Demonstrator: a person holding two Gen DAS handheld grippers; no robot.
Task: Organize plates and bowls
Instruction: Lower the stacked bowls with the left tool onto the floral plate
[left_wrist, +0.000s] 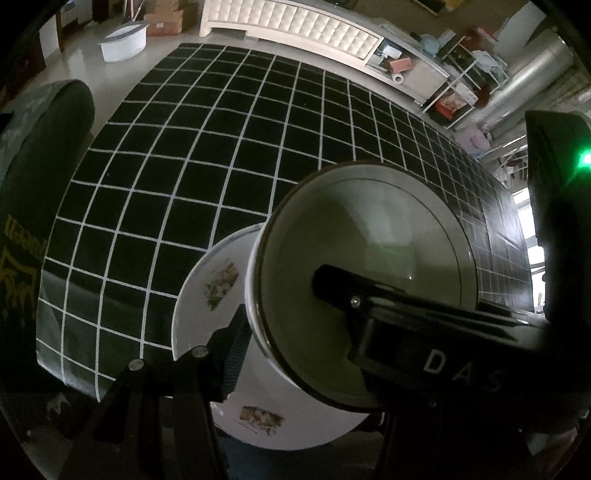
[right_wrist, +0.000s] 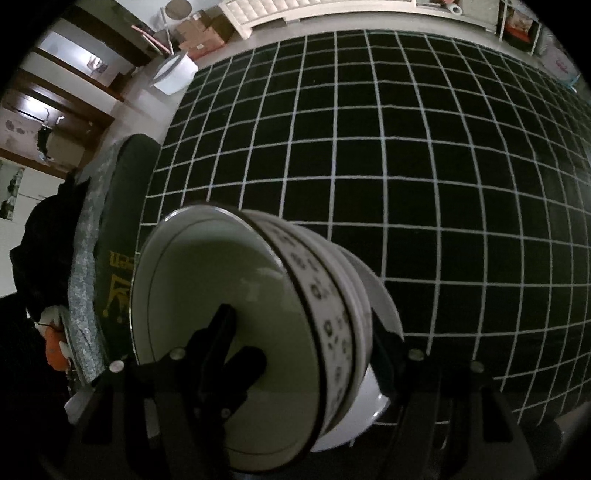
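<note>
Left claw (left_wrist: 295, 325) clamps rim of bowl (left_wrist: 365, 280) and flowered plate (left_wrist: 218, 291) beneath; right claw (right_wrist: 317, 339) pinches opposite wall of patterned bowl (right_wrist: 258, 306); stack held above checked cloth (left_wrist: 207, 147); carrying step; next calls for level, matched lowering onto cloth.

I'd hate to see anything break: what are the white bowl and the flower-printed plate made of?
White bowl: probably glazed ceramic or porcelain; its glossy inside mirrors window light. Flower-printed white plate: likely the same, smooth and shiny with printed decals. Melamine can't be ruled out.
</note>
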